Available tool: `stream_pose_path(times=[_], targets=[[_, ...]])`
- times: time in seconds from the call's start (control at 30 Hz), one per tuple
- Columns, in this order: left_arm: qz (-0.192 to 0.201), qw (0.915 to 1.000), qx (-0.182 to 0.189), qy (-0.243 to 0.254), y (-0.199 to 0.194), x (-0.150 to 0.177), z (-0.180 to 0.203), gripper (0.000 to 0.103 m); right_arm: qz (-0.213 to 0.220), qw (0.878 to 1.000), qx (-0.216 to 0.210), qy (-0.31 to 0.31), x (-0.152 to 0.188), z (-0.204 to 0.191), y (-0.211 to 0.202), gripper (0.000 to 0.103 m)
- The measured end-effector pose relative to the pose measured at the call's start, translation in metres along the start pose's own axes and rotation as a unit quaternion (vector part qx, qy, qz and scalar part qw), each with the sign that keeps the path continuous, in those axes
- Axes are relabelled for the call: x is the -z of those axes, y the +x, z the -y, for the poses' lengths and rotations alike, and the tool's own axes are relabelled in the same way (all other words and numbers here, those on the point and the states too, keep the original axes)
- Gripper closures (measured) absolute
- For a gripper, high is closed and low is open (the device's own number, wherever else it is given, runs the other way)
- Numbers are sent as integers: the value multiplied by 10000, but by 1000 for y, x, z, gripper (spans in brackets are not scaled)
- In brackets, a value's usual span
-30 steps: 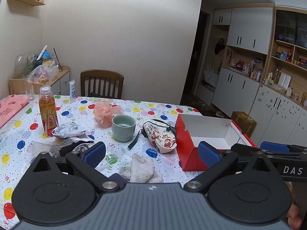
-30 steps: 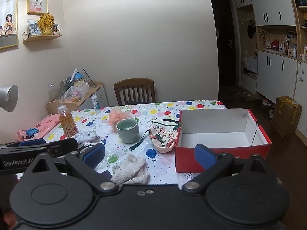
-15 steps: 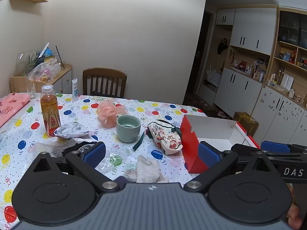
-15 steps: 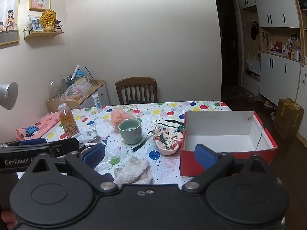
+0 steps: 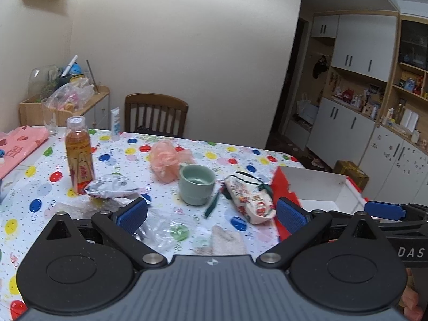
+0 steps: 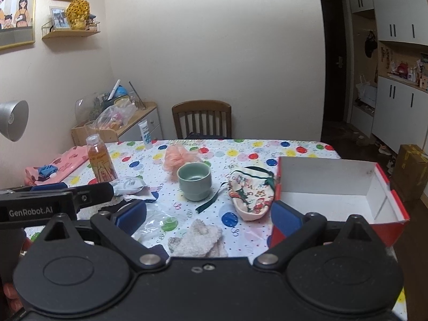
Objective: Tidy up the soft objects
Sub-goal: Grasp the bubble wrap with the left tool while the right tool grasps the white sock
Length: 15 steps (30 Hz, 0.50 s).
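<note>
Nothing is held at this moment: the left gripper (image 5: 211,215) stands wide open low in the left wrist view, and the right gripper (image 6: 208,215) is equally wide and empty.

Going left to right in the right wrist view, a pink cloth (image 6: 57,167) lies at the left edge of the table (image 6: 294,147), then a tea bottle (image 6: 100,161) and a crinkled snack packet (image 6: 129,186). Past them a peach bath pouf (image 6: 176,157) sits just behind a green cup (image 6: 194,182). A fluffy beige sock (image 6: 198,236) lies low in the centre, nearest the fingers. A Christmas-print pouch (image 6: 250,194) follows, touching the red box (image 6: 393,200) at the right, which is open and bare inside.

The likely step is picking the first soft thing, and the sock looks the easiest. The fingers should come straight down, pinch a thick fold at its middle and lift clear before swinging right.

The path to the box crosses the pouch, so height matters. The box's near wall must be cleared too. The cup and bottle could tip and are best avoided. The sock lies close to the table's near edge, which is hidden behind the gripper bodies.
</note>
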State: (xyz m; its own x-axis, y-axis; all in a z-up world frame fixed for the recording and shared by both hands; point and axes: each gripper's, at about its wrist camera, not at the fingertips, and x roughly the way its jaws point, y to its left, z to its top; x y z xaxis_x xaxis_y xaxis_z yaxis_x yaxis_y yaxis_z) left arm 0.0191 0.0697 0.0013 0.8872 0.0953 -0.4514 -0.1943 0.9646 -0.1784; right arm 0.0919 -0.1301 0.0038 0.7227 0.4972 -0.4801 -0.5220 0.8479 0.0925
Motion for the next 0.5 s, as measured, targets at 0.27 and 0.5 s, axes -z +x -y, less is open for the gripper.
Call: stream_pose_path(times=[0.27,0.5], targets=[[-111,9988,-422,-222,24,-6,-44,0,-283,9993,-201,-99,-5,-16,39,4],[-309,9944,-970,-277,51,-2,-91,0,-628,9976,-212,-182,1,-22,76,6]])
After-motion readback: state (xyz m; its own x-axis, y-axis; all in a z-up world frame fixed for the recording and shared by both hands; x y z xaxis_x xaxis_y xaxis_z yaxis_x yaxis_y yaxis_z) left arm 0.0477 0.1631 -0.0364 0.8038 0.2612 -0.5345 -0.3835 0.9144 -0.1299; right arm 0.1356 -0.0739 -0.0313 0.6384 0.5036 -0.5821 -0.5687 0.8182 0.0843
